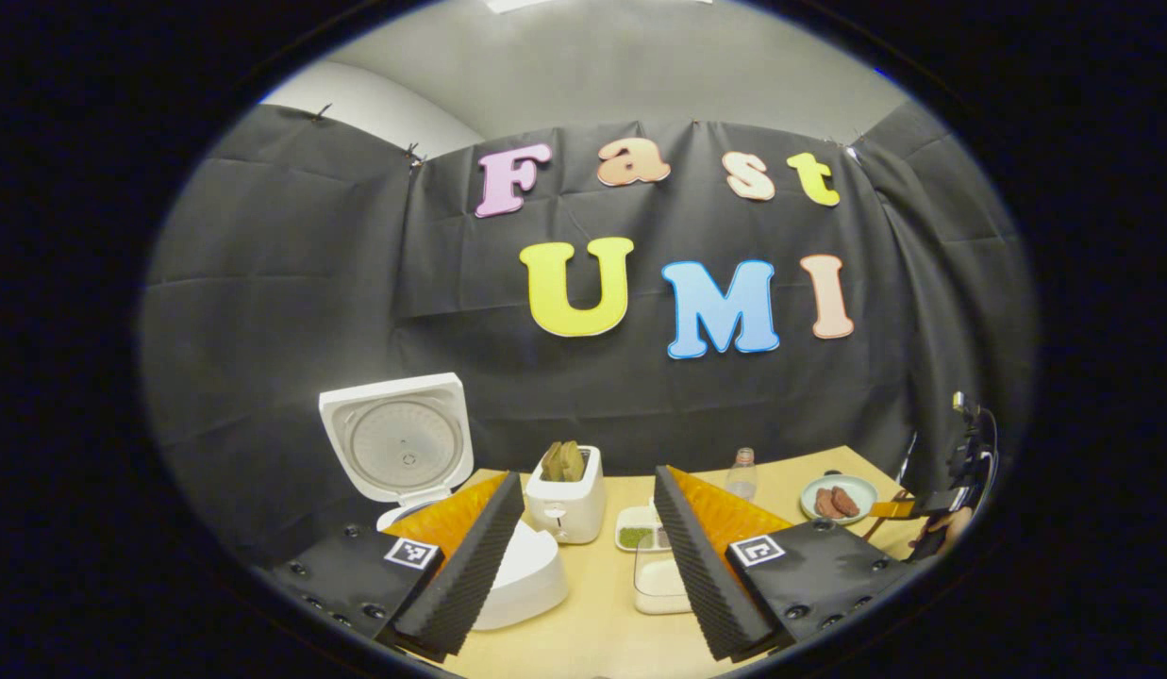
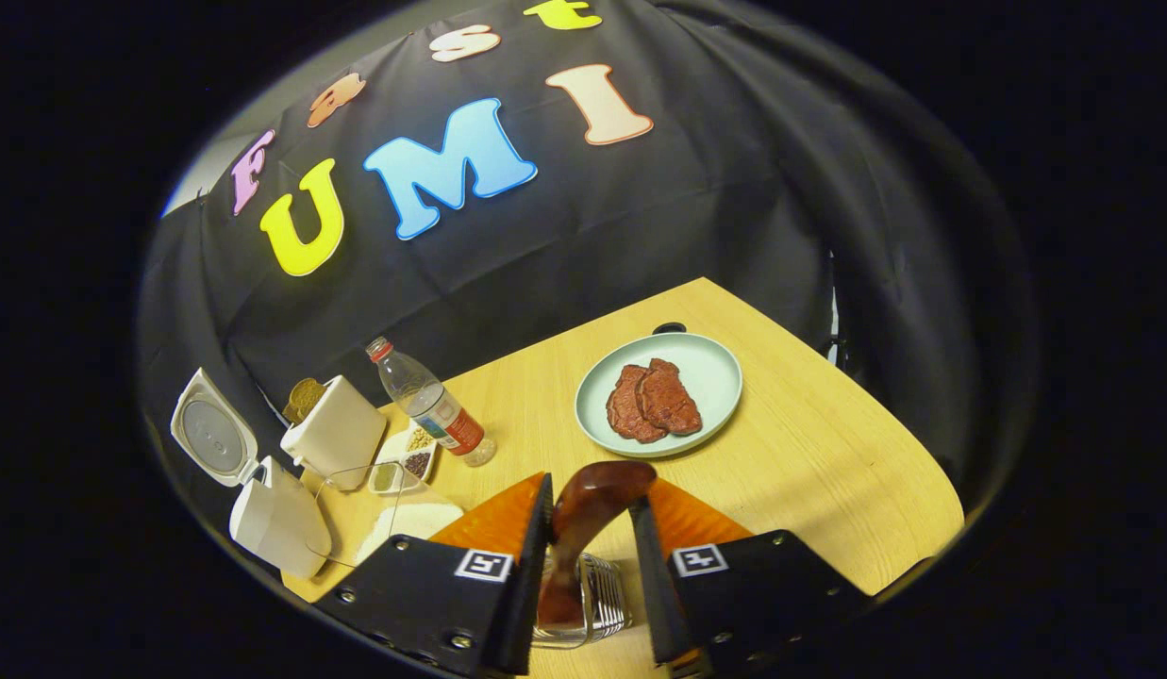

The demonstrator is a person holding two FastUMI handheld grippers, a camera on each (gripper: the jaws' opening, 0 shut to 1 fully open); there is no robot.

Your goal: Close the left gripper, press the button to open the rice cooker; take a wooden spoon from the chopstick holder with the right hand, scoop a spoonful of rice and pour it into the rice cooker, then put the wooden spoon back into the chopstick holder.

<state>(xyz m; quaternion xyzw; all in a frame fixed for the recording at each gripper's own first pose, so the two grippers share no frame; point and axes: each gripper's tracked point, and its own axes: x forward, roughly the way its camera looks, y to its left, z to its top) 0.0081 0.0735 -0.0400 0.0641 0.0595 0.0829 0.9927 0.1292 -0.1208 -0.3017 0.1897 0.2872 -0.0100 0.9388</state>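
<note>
The left gripper (image 1: 588,542) carries black housings studded with round screws, each bearing a white square tag with a black pattern, and ribbed finger pads (image 1: 470,566). The right gripper (image 2: 588,556) has matching black, screw-dotted housings with two tags.

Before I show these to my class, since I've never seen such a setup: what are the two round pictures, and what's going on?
A person holds a two-finger tool in each hand, with a camera on each. In the left gripper view, its open fingers face a rice cooker with its lid up, beside a toaster. In the right gripper view, the fingers straddle a wooden spoon standing in a wire holder; whether they grip it is unclear. On the table: a bottle and a plate of meat.
</note>
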